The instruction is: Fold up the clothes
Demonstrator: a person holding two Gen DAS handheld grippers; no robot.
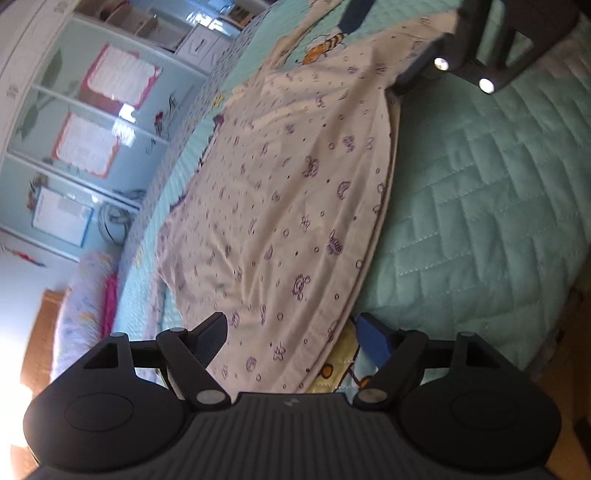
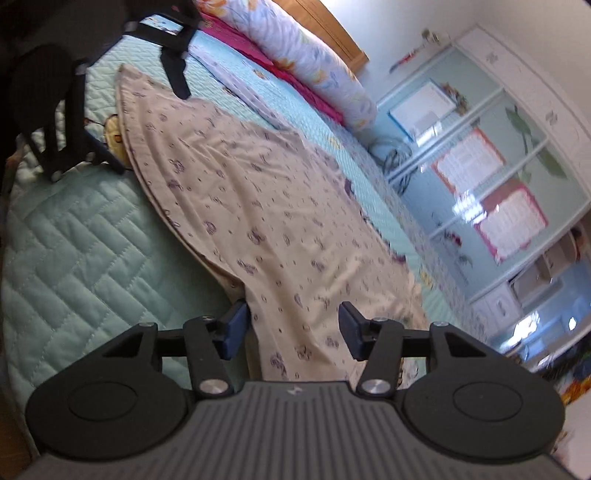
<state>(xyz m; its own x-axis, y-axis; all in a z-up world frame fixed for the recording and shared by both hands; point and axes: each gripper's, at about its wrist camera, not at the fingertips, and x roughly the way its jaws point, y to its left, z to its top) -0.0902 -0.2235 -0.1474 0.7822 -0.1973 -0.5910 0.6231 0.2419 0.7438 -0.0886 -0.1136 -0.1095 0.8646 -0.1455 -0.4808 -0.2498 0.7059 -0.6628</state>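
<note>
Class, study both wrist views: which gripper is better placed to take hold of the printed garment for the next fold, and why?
Probably the right gripper: the printed garment lies between its part-closed fingers. The left gripper stands wider, one finger off the hem over the quilt.

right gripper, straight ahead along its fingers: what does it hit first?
Most likely the cream printed garment spread on the quilted bedspread. The right gripper is open with cloth already lying between its fingers; depth is unclear.

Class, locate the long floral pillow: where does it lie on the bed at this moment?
In the right wrist view the floral pillow lies top centre, against the wooden headboard, beside a pink cushion, beyond the printed garment.
</note>
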